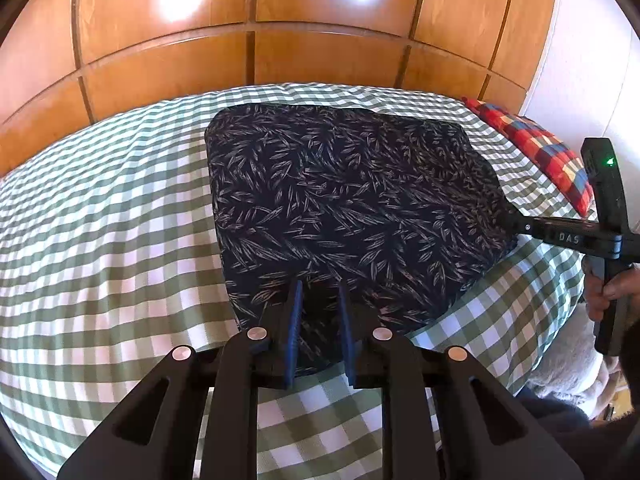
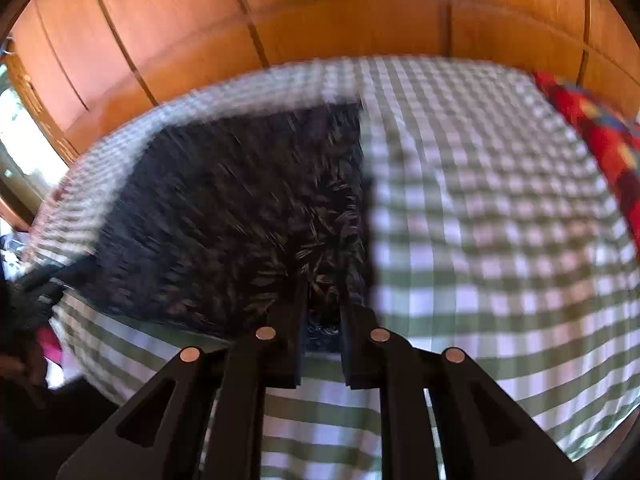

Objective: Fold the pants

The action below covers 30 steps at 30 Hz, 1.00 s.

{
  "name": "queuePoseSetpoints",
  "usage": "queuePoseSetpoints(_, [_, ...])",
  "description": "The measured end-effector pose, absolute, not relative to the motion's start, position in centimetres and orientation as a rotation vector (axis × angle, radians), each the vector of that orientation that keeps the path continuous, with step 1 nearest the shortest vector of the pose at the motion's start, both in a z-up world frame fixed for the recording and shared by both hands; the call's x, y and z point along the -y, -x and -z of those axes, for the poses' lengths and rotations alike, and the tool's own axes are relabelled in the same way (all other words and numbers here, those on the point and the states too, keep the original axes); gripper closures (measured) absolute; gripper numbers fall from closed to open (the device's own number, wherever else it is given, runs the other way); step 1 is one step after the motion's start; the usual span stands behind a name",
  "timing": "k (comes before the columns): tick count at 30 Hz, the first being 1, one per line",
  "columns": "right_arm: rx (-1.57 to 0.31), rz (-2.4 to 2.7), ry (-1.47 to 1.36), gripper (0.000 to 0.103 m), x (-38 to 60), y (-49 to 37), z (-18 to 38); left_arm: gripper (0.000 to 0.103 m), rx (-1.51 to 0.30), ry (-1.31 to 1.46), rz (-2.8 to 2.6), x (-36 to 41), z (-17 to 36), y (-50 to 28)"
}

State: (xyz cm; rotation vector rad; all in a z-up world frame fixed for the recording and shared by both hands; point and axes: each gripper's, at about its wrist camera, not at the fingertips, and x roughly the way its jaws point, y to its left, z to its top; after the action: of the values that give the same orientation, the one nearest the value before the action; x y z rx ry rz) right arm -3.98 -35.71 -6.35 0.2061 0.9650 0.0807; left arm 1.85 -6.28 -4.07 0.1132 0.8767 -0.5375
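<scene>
The pants (image 1: 340,204), dark navy with a pale leaf print, lie folded into a broad flat panel on the green-and-white checked bedspread (image 1: 100,216), reaching from near the bedspread's far edge towards its near edge, below a wooden panelled wall (image 1: 248,20). The left gripper (image 1: 320,304) stands at the near edge of the pants with its blue-padded jaws drawn to a narrow gap and a fold of the printed cloth pinched between them. The right gripper (image 2: 323,300) is set at the near right corner of the pants, jaws likewise nearly closed with cloth caught between the pads; that view is blurred, so finer detail cannot be confirmed. In the left wrist view the right gripper's fingers meet the right edge of the pants, and the letters "DAS" are legible on its black body, with a green light lit above; a hand (image 1: 604,292) grasps its handle. A red, blue and yellow checked cushion (image 1: 536,148) lies at the far right corner of the bedspread.
</scene>
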Motion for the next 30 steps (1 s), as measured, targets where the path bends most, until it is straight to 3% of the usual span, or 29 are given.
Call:
queuePoseSetpoints(7, [-0.94,-0.071,-0.24,0.087,36.1,4.4,6.1,0.087,-0.869,-0.101,0.509,6.0,3.3,-1.8])
queuePoseSetpoints(9, [-0.947,-0.063,-0.231,0.081,35.9,4.4,5.5,0.086,-0.861,-0.103,0.498,5.8,3.0,-1.8])
queuePoseSetpoints(10, [-0.948,-0.059,-0.227,0.08,36.0,4.3,5.4,0.081,-0.857,-0.104,0.494,5.7,2.9,-1.7])
queuePoseSetpoints(13, [-0.933,-0.046,-0.238,0.072,36.2,4.2,3.8,0.079,-0.844,-0.092,0.492,5.4,2.3,-1.8])
queuePoseSetpoints(15, [-0.908,-0.055,-0.278,0.054,36.5,4.3,3.0,0.079,-0.836,-0.088,0.486,5.3,2.0,-1.9])
queuePoseSetpoints(17, [-0.891,-0.056,-0.321,0.048,36.8,3.8,2.5,0.079,-0.831,-0.095,0.477,5.2,1.9,-2.1])
queuePoseSetpoints(23, [-0.894,-0.012,-0.328,0.048,36.5,0.5,2.8,0.079,-0.845,-0.103,0.454,5.2,2.2,-3.0])
queuePoseSetpoints(25, [-0.927,0.031,-0.271,0.069,36.0,-0.8,3.7,0.079,-0.87,-0.105,0.441,5.1,2.9,-3.4])
queuePoseSetpoints(26, [-0.947,0.046,-0.246,0.074,35.7,-1.2,4.2,0.079,-0.885,-0.103,0.438,5.1,3.3,-3.6])
queuePoseSetpoints(29, [-0.957,0.061,-0.237,0.073,35.7,-1.6,5.6,0.079,-0.885,-0.107,0.431,5.2,3.7,-3.6])
queuePoseSetpoints(30, [-0.953,0.065,-0.246,0.068,35.9,-1.5,5.8,0.079,-0.883,-0.109,0.428,5.3,3.7,-3.6])
